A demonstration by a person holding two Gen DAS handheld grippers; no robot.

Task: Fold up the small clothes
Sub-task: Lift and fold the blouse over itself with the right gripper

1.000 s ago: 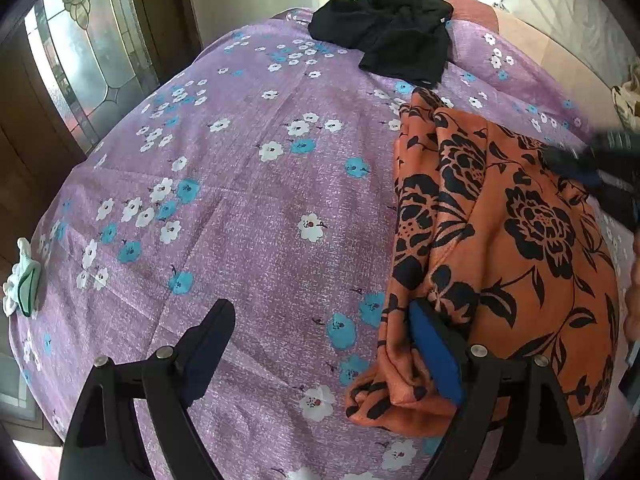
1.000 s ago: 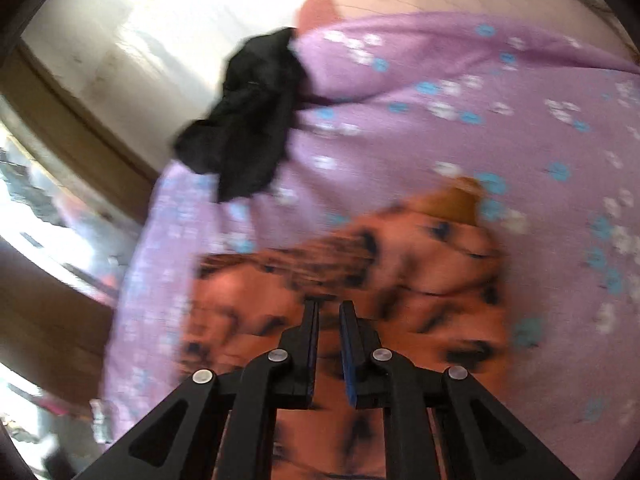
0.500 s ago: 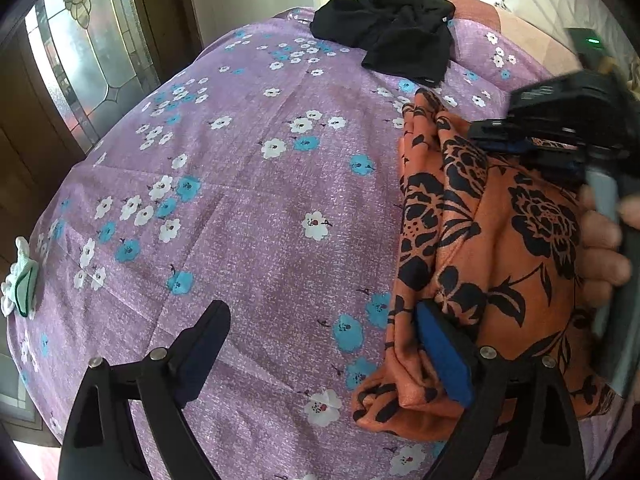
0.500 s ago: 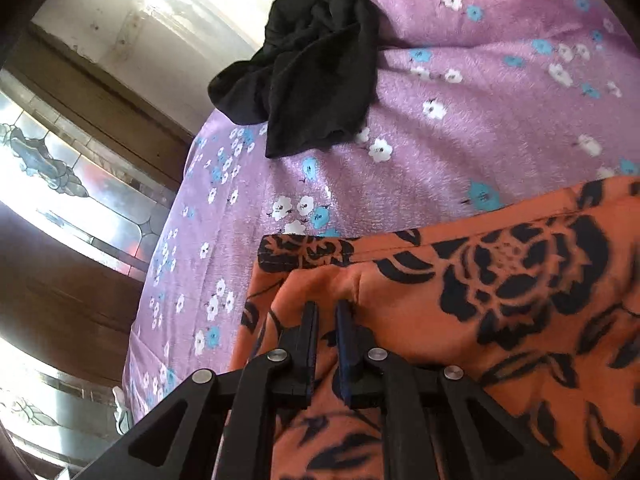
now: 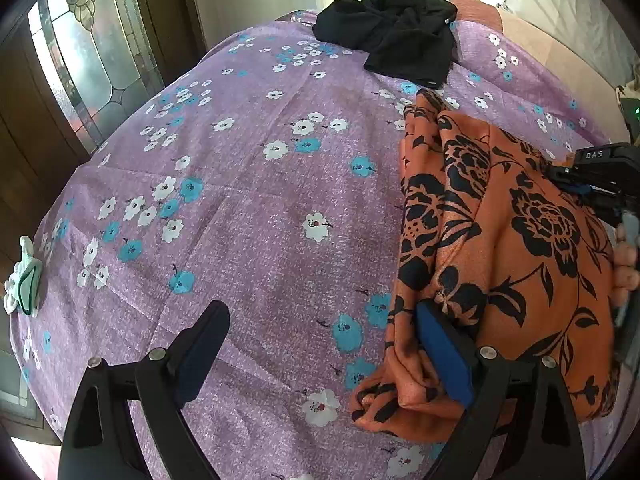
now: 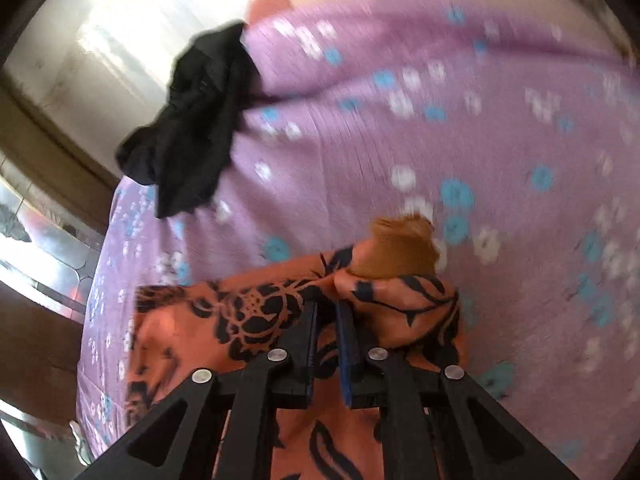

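An orange garment with black flowers (image 5: 500, 240) lies folded on the purple flowered sheet (image 5: 260, 200), right of centre. My left gripper (image 5: 320, 344) is open wide over the sheet; its right finger (image 5: 440, 344) touches the garment's bunched near-left edge. My right gripper (image 6: 326, 312) has its jaws nearly shut, a narrow gap between them, over the same garment (image 6: 248, 320); whether cloth is pinched I cannot tell. It also shows at the right edge of the left wrist view (image 5: 596, 184). A black garment (image 5: 396, 36) lies crumpled at the far edge.
A mint-green object (image 5: 24, 280) sits at the sheet's left edge. A stained-glass door (image 5: 80, 60) stands to the left. The black garment (image 6: 196, 120) appears at upper left in the blurred right wrist view, on the sheet (image 6: 440, 140).
My right gripper swung back toward the garment's right side after reaching across it; its view is blurred now. A fold of the garment with a plain orange underside shows. The left gripper barely moved.
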